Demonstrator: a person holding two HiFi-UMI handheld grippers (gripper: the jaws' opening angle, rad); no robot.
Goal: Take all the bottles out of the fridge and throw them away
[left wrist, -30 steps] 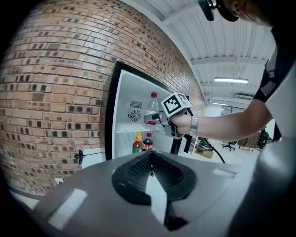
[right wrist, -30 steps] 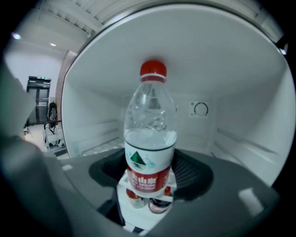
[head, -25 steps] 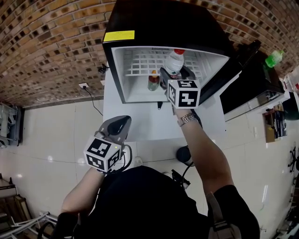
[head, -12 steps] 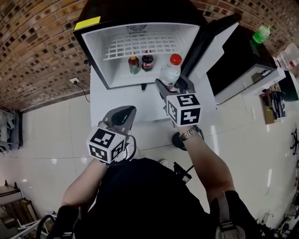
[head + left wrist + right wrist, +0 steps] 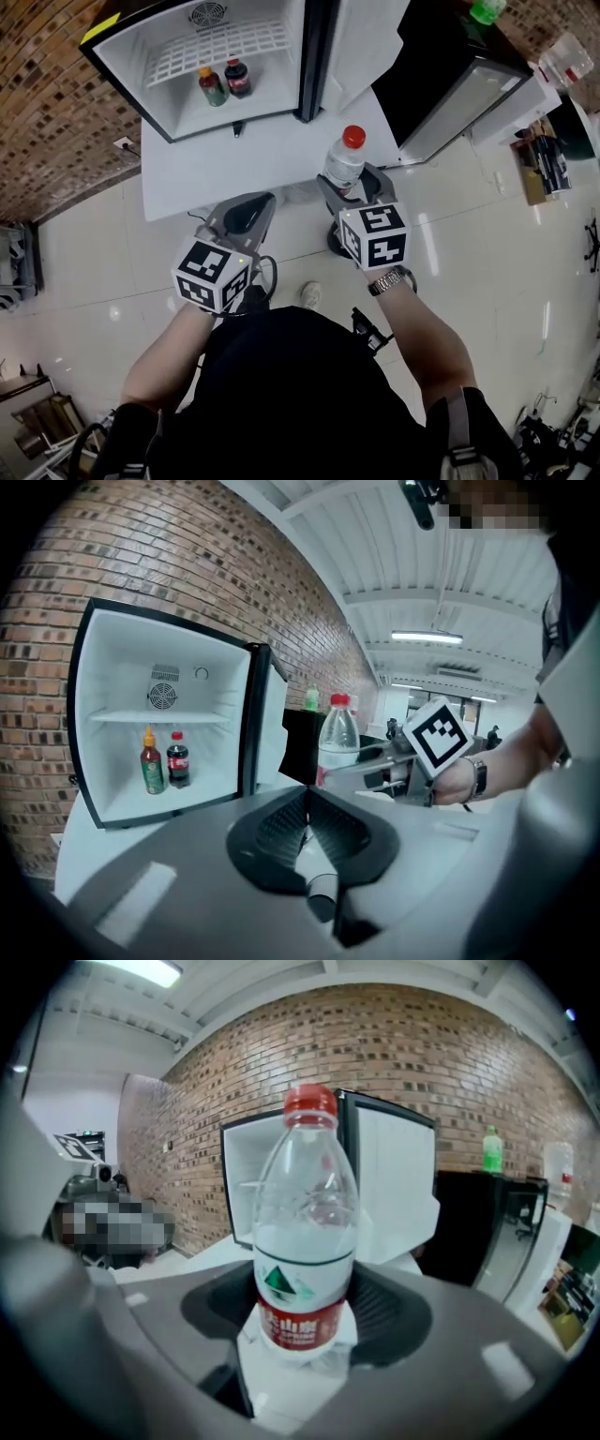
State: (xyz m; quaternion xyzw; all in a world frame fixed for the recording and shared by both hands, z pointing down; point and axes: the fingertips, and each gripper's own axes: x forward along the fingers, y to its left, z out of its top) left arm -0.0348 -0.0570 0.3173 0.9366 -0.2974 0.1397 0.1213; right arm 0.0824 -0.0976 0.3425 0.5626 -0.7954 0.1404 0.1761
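1. Head view: right gripper [image 5: 345, 184] clamped on water bottle [image 5: 344, 157], out in front of open fridge [image 5: 131, 56]; left gripper [image 5: 253, 206] pinched together, empty.
2. Left gripper view: inside fridge, green bottle [image 5: 152, 764] beside cola bottle [image 5: 177, 761].
3. Right gripper view: water bottle upright, hiding part of fridge.

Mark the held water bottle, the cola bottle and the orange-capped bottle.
water bottle [image 5: 306, 1232], right gripper view, clear body.
cola bottle [image 5: 177, 761], left gripper view, red label.
orange-capped bottle [image 5: 151, 769], left gripper view, green body.

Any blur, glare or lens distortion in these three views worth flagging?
Head view: sharp, brick wall bows, glare streaks on floor tiles. Left gripper view: fisheye, dark corners, fridge edges curved. Right gripper view: same vignette, water bottle crisp, ceiling lamp blown out.
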